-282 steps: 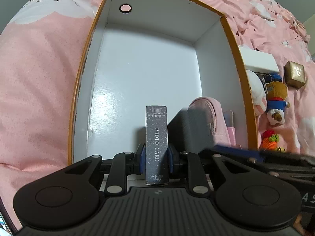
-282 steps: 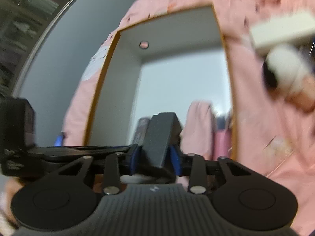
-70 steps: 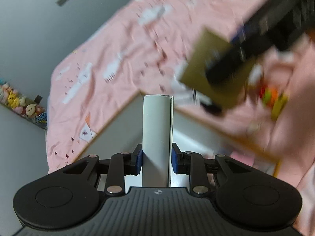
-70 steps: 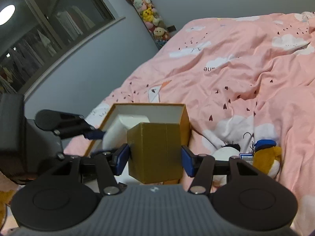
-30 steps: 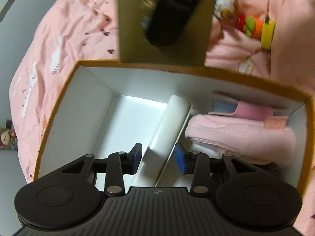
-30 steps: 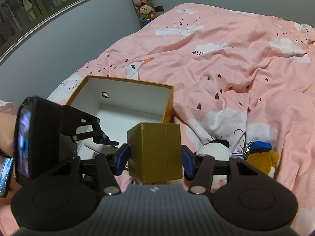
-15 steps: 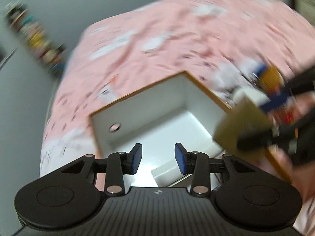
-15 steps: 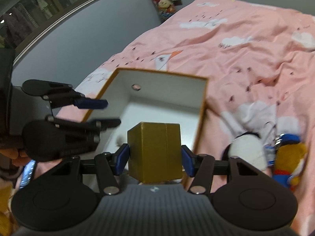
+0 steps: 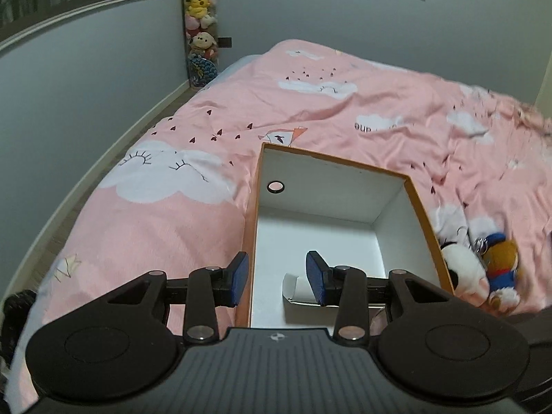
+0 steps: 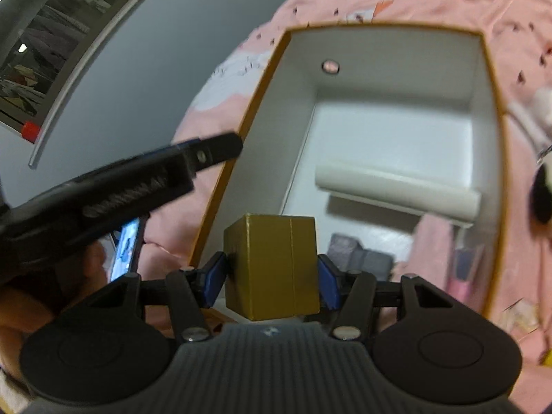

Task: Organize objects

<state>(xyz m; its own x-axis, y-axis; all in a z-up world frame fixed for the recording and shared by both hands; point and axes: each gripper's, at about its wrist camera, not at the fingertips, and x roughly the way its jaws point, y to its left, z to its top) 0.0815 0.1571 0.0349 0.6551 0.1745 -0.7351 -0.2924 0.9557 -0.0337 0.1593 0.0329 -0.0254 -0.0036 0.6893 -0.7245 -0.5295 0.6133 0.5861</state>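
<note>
Nearest, the right gripper [image 10: 272, 279], its jaws closing, pinches the gold box [image 10: 270, 267] by its flat sides; stiff, light card, I'd guess. At twelve o'clock waits the storage box [image 10: 379, 51]. The left gripper [image 9: 277, 277] hangs open, empty.

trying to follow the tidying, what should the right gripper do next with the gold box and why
Probably lower the gold box, gripped by the closing right gripper, into the orange-rimmed box. It already hangs over the near edge, and bare floor shows left of the white box, while the left gripper is empty.
</note>
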